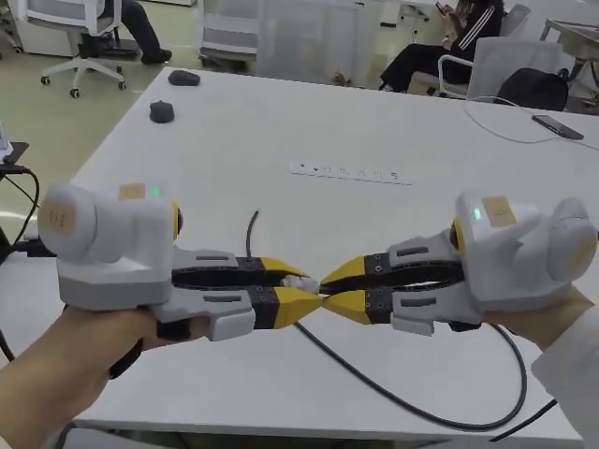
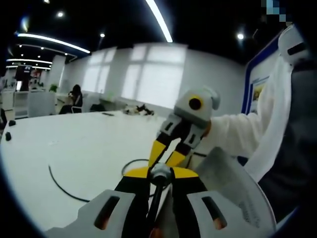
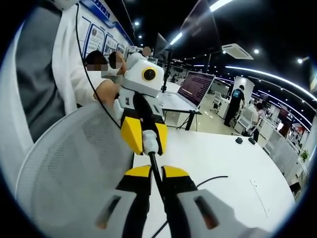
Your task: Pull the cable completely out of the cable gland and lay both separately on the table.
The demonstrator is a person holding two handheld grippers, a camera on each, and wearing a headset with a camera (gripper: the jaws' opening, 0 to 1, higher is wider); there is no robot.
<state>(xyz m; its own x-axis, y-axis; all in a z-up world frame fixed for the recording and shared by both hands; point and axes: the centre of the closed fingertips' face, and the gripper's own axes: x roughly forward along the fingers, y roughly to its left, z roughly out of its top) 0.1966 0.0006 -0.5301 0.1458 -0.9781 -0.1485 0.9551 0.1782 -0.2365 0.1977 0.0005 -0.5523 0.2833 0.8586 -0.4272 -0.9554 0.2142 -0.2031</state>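
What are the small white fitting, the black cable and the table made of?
Gland: seemingly white plastic, smooth, matte. Cable: black sheath, likely rubber or soft plastic, as it bends in loose curves. Table: white, smooth top with soft sheen, perhaps laminate.

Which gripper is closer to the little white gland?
Left. The left gripper holds the gland in its jaws. The right gripper is just beside it, its jaws shut on the cable coming out of the gland.
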